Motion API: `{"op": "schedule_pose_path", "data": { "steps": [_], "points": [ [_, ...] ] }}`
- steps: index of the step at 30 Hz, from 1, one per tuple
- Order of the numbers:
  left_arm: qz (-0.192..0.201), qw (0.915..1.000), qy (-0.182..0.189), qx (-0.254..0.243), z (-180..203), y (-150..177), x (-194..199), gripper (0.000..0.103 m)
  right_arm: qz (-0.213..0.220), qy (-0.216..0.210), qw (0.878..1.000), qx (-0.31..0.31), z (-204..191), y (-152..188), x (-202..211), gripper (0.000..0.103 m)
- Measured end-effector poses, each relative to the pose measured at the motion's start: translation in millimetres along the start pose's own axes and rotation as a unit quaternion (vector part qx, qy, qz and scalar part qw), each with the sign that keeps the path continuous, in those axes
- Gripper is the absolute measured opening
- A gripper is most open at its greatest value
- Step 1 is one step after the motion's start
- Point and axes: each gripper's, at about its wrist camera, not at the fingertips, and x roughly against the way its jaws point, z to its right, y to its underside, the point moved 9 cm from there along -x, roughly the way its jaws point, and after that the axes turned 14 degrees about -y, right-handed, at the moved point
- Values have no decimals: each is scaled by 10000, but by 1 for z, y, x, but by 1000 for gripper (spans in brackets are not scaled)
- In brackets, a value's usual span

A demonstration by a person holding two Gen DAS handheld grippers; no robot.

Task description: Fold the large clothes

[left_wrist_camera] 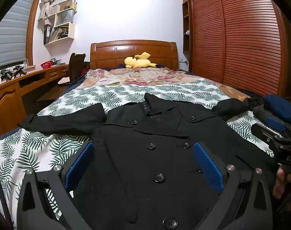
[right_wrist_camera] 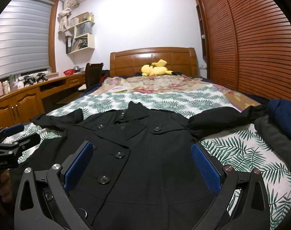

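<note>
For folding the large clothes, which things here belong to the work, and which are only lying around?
Belonging to the job:
- black coat, spread flat, front up, sleeves out
- left gripper, open above it
- right gripper, open above it
- leaf-print bedcover under the coat

Just lying about:
- yellow plush toy by the headboard
- red basket on the desk
- dark blue garment at the bed's right edge
</note>
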Motion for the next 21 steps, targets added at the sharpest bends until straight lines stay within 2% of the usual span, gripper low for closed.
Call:
{"op": "schedule_pose_path", "data": {
  "steps": [21],
  "points": [
    [39,10000,-35,-26,-2,-2,0,103,16,-2,10000,-8,-1,0,1,103]
  ]
}}
